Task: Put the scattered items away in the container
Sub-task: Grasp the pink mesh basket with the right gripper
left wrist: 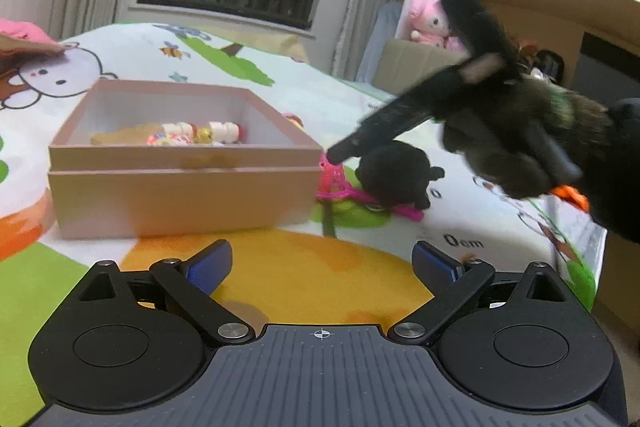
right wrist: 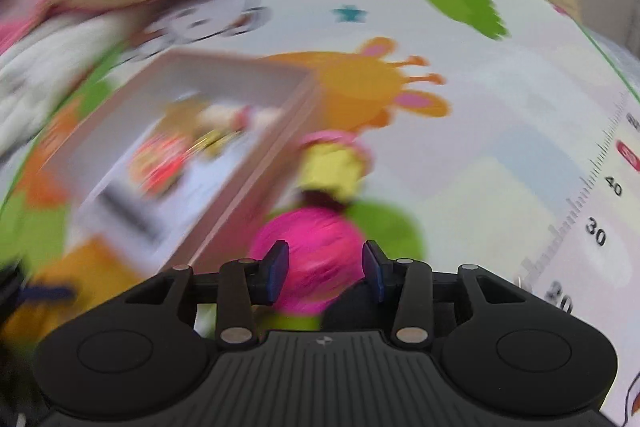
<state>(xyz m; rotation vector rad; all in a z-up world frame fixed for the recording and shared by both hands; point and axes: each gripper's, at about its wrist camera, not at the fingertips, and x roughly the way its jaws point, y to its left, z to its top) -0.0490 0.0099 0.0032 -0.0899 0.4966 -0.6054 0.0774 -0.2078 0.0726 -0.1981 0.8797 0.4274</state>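
The pink mesh toy (right wrist: 308,259) lies on the play mat (right wrist: 500,155), just beside the near right corner of the pink box (left wrist: 184,163), with a black plush (left wrist: 394,173) resting against it. Its rounded body shows no clear long axis in the blurred right wrist view; in the left wrist view a pink strip trails along the mat away from the box.

Step in hand, as judged: approach for pickup. The right gripper (right wrist: 325,269) stands partly open with the toy between its pads, contact not confirmed. The next move calls for closing, lifting clear of the box wall, then releasing inside among the small toys (left wrist: 192,135).

The left gripper (left wrist: 322,263) is wide open, empty, in front of the box.
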